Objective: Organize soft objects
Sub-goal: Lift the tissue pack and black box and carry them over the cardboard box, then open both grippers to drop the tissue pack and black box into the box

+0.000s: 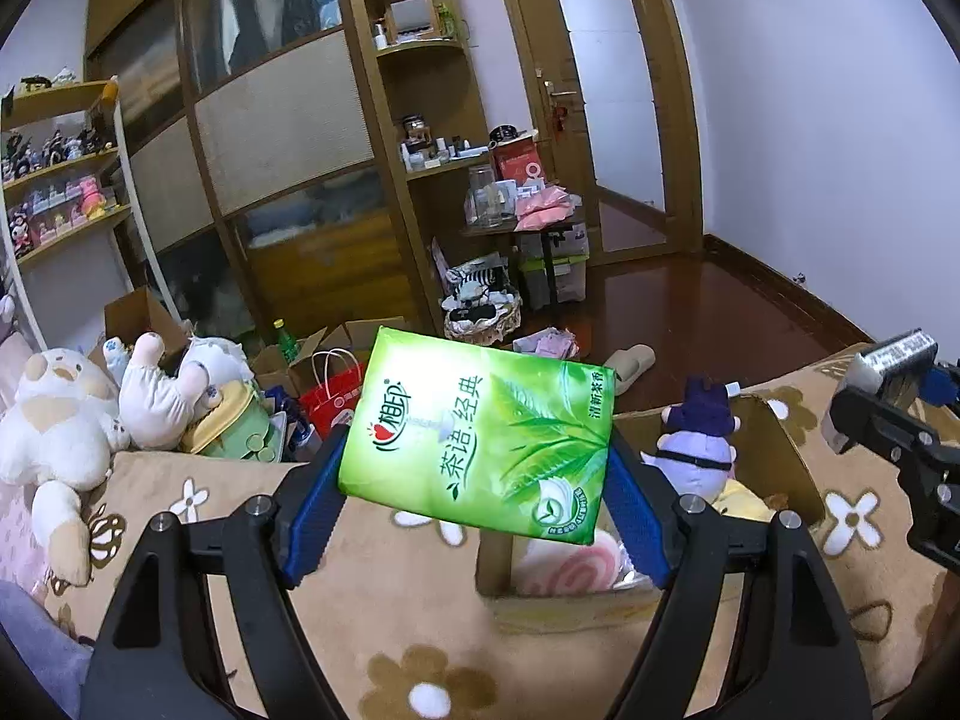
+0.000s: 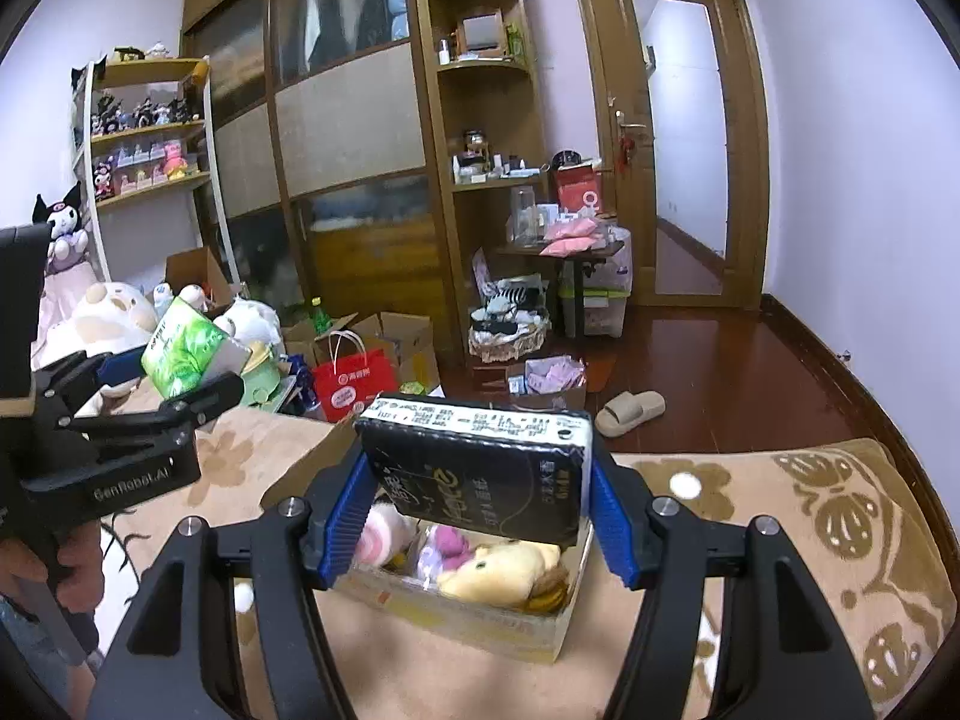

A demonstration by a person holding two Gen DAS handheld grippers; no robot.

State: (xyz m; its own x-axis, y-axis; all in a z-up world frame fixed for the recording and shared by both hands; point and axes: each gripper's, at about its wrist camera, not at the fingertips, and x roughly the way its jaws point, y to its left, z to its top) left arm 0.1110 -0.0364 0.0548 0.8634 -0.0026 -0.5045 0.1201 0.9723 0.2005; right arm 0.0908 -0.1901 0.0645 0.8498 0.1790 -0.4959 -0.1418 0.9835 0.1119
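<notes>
My left gripper is shut on a green tissue pack and holds it in the air above the bed, just left of a cardboard box. It also shows in the right wrist view. My right gripper is shut on a black tissue pack and holds it over the open box. The box holds a yellow plush, a pink roll plush and a purple-hatted plush.
A brown flowered blanket covers the bed. White plush toys lie at the bed's left end. Beyond the bed edge are a red paper bag, cardboard boxes, a basket, a slipper and a wardrobe.
</notes>
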